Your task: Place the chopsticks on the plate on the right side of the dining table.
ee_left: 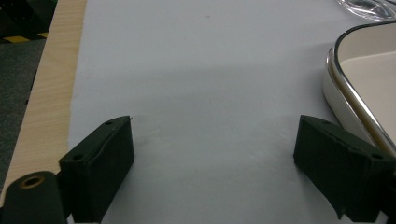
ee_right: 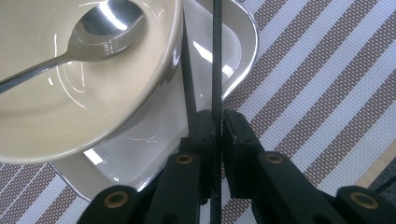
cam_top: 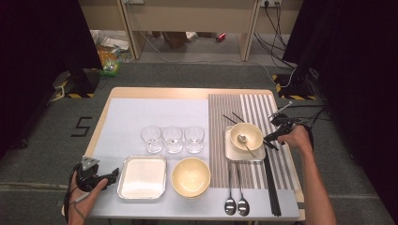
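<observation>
Right gripper (ee_right: 215, 126) is clamped on a pair of thin black chopsticks (ee_right: 216, 56), its jaws nearly together, just beside the small cream ceramic bowl (cam_top: 246, 136) that stands on a white square plate (ee_right: 233, 56). A steel spoon (cam_top: 243, 139) lies inside that bowl. To judge from the place setting, the chopsticks are being laid beside the bowl; doing it well means keeping both sticks parallel, low over the striped mat (cam_top: 253, 110), and clear of the bowl's rim. Well away from the bowl, near the worktop (cam_top: 155, 92) corner, the left gripper (ee_left: 212, 154) stands wide and empty beside a steel-rimmed rectangular tray (ee_left: 359, 84).
</observation>
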A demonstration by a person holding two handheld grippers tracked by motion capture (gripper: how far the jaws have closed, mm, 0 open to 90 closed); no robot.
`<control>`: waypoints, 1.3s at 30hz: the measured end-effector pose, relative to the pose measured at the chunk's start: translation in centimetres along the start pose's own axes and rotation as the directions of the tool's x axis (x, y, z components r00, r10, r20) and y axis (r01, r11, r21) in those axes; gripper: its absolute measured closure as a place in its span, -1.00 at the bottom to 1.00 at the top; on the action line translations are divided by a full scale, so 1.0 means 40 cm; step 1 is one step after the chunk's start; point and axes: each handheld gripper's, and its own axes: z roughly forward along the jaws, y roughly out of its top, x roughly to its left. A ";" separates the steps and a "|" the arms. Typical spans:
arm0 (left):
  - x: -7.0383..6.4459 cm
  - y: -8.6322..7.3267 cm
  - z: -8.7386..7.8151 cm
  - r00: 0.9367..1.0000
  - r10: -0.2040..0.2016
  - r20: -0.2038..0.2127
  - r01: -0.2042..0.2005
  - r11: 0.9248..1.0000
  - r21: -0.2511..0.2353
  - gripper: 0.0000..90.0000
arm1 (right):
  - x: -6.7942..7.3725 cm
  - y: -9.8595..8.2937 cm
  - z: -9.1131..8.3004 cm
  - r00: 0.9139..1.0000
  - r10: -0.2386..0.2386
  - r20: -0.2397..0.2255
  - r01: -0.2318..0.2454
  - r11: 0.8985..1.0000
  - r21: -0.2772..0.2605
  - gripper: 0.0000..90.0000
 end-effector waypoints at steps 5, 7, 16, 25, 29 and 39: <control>0.000 0.000 0.000 1.000 0.000 0.000 0.000 1.000 0.000 -0.75 | 0.000 0.004 0.008 1.000 -0.004 0.001 0.004 1.000 0.007 0.90; 0.000 0.000 0.000 1.000 0.000 0.000 0.000 1.000 0.000 -0.75 | -0.001 0.005 0.010 1.000 -0.005 -0.002 0.005 1.000 0.007 0.90; 0.000 0.000 0.000 1.000 0.000 0.002 0.000 1.000 0.002 -0.75 | -0.003 0.020 0.013 0.999 -0.052 -0.007 0.052 0.999 -0.004 0.91; 0.000 0.000 0.000 1.000 0.000 0.000 0.000 1.000 0.000 -0.75 | 0.005 0.039 0.021 0.996 -0.081 -0.024 0.081 0.997 -0.002 0.91; 0.000 0.000 0.000 1.000 0.000 0.000 0.000 1.000 0.000 -0.75 | 0.002 0.041 0.022 0.996 -0.090 -0.020 0.090 0.996 -0.014 0.90; 0.000 0.000 0.000 1.000 0.000 0.000 0.000 1.000 0.000 -0.75 | 0.004 0.024 0.000 0.998 -0.065 -0.012 0.064 0.998 -0.027 0.84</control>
